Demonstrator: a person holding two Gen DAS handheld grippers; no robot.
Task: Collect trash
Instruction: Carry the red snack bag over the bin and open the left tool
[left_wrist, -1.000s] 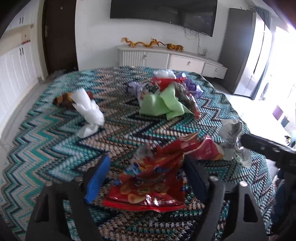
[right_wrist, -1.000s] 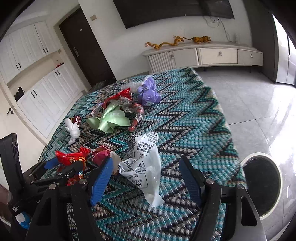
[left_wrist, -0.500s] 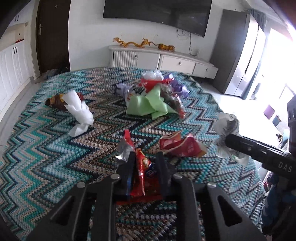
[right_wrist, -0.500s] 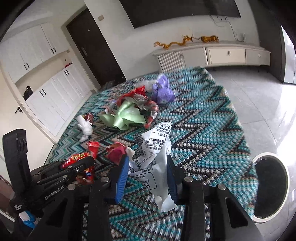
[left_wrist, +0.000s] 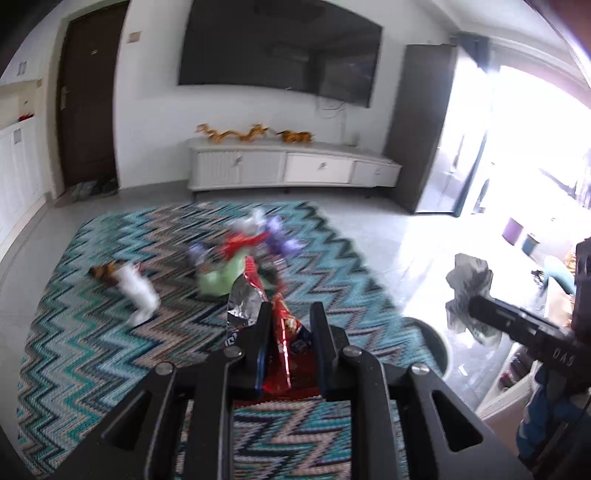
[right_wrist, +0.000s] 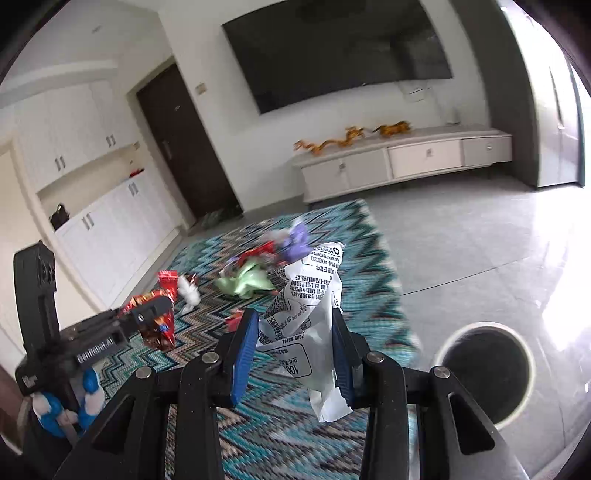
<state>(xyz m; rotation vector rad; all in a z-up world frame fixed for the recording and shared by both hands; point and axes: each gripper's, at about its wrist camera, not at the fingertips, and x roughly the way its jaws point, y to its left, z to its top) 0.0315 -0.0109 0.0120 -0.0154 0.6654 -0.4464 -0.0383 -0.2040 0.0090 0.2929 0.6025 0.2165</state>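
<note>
Left wrist view shows my left gripper (left_wrist: 290, 332) clamped on a red snack bag (left_wrist: 282, 328), which hangs above the zigzag rug (left_wrist: 74, 350). In the right wrist view my right gripper (right_wrist: 293, 347) is closed on a crumpled white printed wrapper (right_wrist: 306, 317), also clear of the rug. Both pieces are picked but not yet thrown away: the round dark bin (right_wrist: 484, 373) stands on the tiled floor (right_wrist: 480, 240) just beside the rug's edge, and I judge it is where both must go next.

Much is left, I think. Near the rug's middle lies a heap with a light green sheet (right_wrist: 247, 282), red pieces and a purple wrapper (right_wrist: 297, 243). Farther from the bin than this heap lies a white crumpled tissue (left_wrist: 138, 291) beside a small brown wrapper (left_wrist: 103, 271). Motion blur hides finer details.
</note>
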